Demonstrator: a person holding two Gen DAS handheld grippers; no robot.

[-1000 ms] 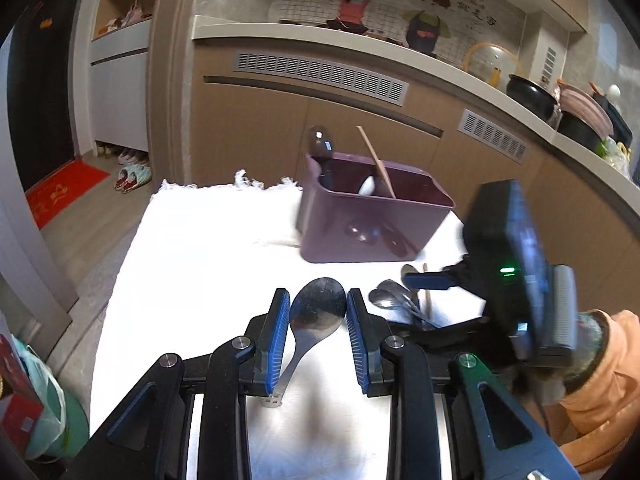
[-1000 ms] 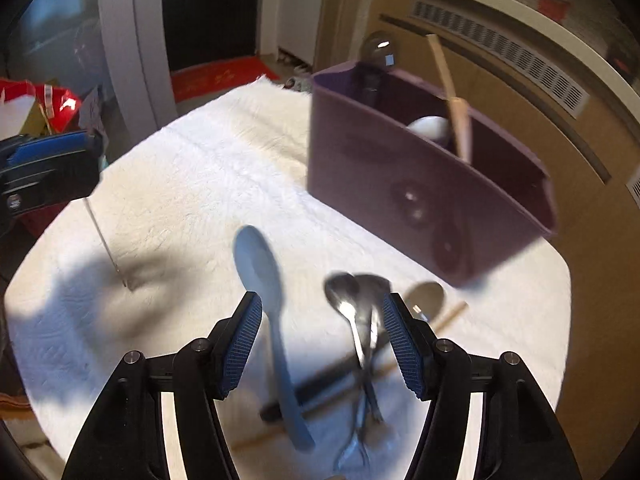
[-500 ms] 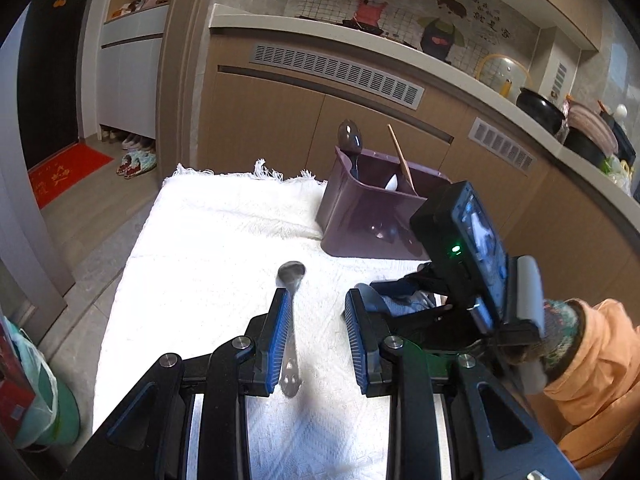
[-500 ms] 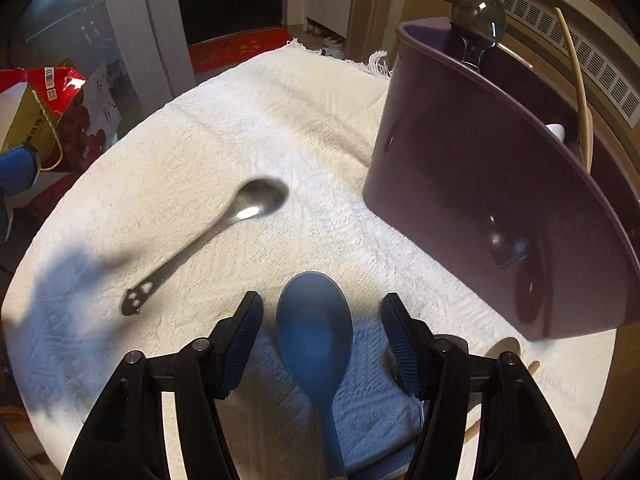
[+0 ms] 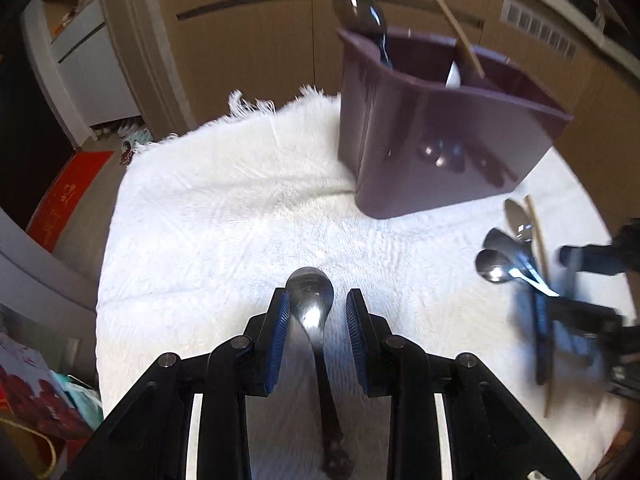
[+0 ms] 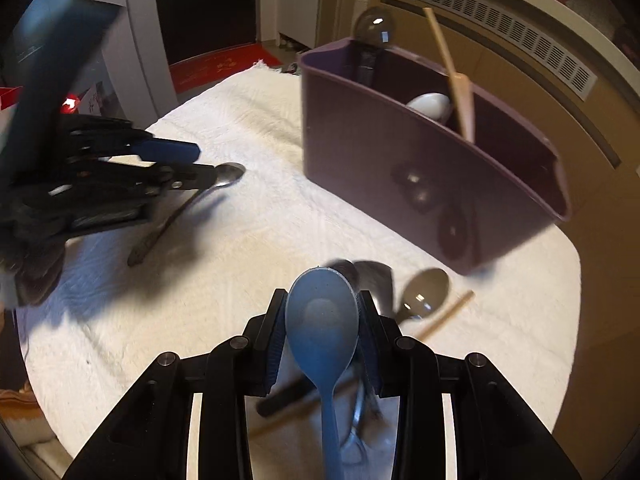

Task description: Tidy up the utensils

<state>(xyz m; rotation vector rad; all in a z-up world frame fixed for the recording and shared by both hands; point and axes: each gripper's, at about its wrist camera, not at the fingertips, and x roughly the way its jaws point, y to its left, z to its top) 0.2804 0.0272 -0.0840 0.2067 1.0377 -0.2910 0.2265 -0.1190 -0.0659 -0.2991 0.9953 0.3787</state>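
- On the white cloth (image 5: 224,216), a metal spoon (image 5: 310,300) is straddled by the open left gripper (image 5: 314,316), untouched.
- A blue spoon (image 6: 322,320) is clamped by the right gripper (image 6: 322,322).

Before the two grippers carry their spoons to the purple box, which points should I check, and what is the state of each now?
1. Right gripper closed on the blue spoon: ok, pads touch the bowl on both sides.
2. Left gripper closed on the metal spoon: not ok, gaps show on both sides.
3. Blue spoon lifted off the cloth: cannot tell.
4. Purple box upright with its top open: ok.
5. Room in the box: ok, only a dark spoon, a white spoon and a wooden stick stand inside.
6. Pile of spoons clear of the left gripper: ok.
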